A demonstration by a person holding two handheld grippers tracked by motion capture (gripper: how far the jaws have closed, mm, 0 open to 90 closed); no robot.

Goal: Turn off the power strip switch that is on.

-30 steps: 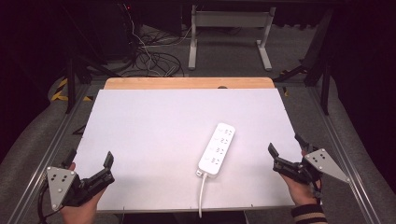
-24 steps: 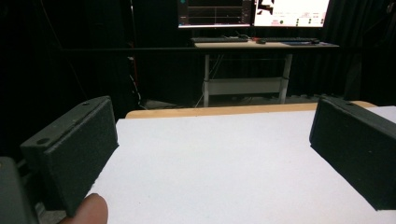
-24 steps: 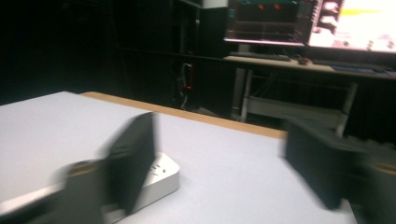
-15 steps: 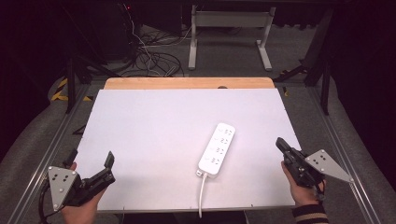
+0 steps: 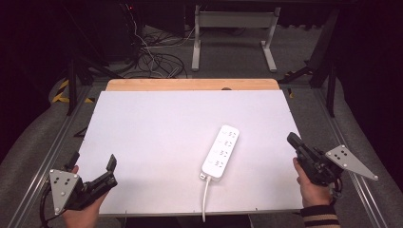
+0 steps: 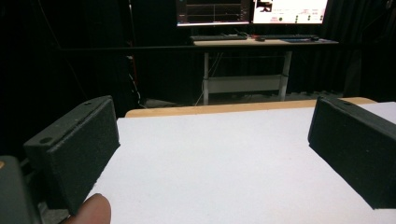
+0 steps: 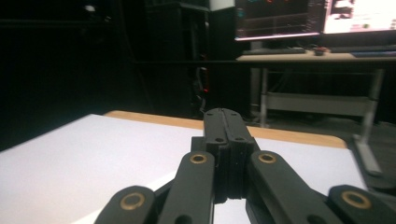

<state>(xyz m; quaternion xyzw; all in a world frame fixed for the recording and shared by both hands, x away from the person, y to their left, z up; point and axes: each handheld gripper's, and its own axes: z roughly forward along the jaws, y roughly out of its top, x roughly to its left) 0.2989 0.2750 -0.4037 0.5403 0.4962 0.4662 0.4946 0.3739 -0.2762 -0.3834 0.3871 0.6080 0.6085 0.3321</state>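
**Right tongs snap shut, empty, beside the power strip**

The left tongs (image 5: 92,167) gape wide over the near left corner of the counter (image 5: 157,123), nothing between them, hand resting low. The power strip (image 5: 220,151) lies flat well to their right, nearer the right tongs (image 5: 291,138). Those have just closed on nothing, a second ago spread. Likely a test clap before reaching. The right hand (image 5: 311,187) holds them level, pointing forward, just off the counter's right edge.
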